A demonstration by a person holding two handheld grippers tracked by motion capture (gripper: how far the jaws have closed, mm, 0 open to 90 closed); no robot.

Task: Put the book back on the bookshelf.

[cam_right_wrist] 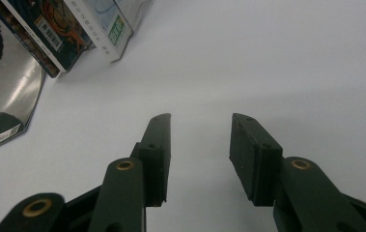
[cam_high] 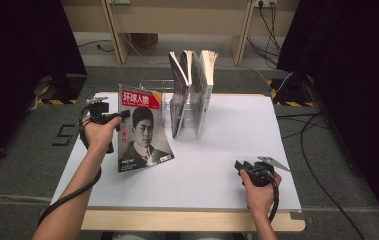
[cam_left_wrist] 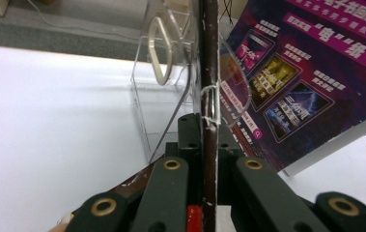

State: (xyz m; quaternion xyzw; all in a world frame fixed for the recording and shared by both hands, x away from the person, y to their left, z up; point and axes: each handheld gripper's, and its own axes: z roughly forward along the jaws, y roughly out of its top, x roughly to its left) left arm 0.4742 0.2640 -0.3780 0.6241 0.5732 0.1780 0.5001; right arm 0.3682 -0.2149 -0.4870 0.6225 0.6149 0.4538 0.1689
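**Magazine pinched at its edge by your left claw**

Magazine (cam_high: 144,131) stands tilted on the white table top (cam_high: 217,165), its lower edge resting on the surface and its cover with the portrait facing you. Your left claw (cam_high: 123,114) has its jaws pressed together on the magazine's left edge; in the left gripper view the thin edge (cam_left_wrist: 209,96) runs straight up between them. Just beyond it stands a clear plastic stand (cam_left_wrist: 163,92), and to its right a few books (cam_high: 192,90) stand upright, fanned open. Your right claw (cam_high: 240,165) rests low near the table's front right, well apart from the magazine, its jaws spread with only bare table between them.
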